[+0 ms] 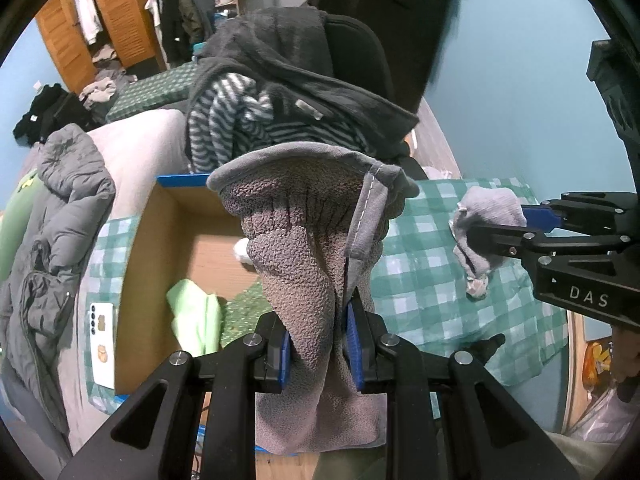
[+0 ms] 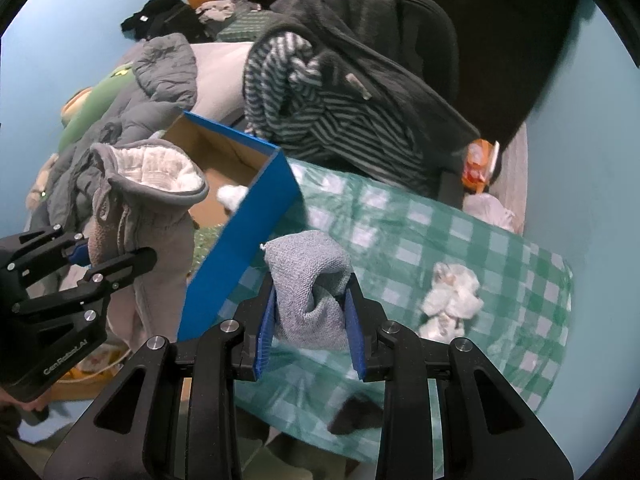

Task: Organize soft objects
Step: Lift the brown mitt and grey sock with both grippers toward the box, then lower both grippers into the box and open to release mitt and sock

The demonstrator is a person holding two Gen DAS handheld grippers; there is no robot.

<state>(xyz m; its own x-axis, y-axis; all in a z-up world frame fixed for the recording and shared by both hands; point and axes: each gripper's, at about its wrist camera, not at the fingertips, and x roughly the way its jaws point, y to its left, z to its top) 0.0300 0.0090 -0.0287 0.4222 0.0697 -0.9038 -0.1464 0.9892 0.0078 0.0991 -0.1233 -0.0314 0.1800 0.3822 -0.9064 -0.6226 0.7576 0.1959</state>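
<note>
On the green checked cloth [image 2: 400, 240], your left gripper [image 1: 318, 344] is clenched on the fleece sock [image 1: 312, 240] over the cardboard box [image 1: 176, 216]; your right gripper [image 2: 310, 320] pinches the grey sock [image 2: 308, 280] beside it. Carry both well inside the walls before releasing.

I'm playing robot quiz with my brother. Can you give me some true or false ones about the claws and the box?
1. The left claw holds a fuzzy grey glove. True.
2. The right claw is empty. False: it grips a small grey knit sock.
3. The blue box is closed. False: it is open on top.
4. A checked green cloth covers the surface. True.
</note>
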